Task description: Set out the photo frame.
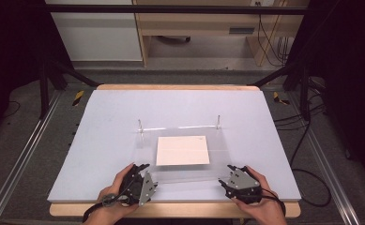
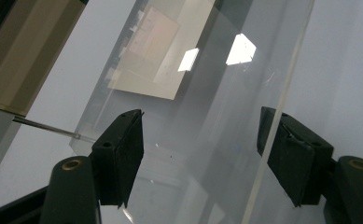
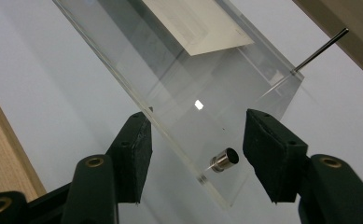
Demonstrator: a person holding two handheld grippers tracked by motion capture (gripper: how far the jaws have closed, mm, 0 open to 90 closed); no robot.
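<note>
A clear acrylic plate (image 1: pixel 145 152) lies in the middle of the white table, with a thin metal pin at each far corner (image 1: pixel 140 124). A white paper sheet (image 1: pixel 182 150) rests at its centre. My left gripper (image 1: pixel 142 183) is at the plate's near left corner and my right gripper (image 1: pixel 235 180) at its near right corner. In the left gripper view the gripper (image 2: pixel 200 121) is open, with the plate's edge (image 2: pixel 272 121) between the jaws. In the right gripper view the gripper (image 3: pixel 198 119) is open around the plate's corner (image 3: pixel 202 154), where a small metal cylinder (image 3: pixel 223 161) sits.
The white board (image 1: pixel 100 140) lies on a wooden tabletop whose front edge (image 1: pixel 180 210) runs just behind my hands. Black frame posts and cables stand at both sides on the floor. Wooden furniture is beyond the far edge.
</note>
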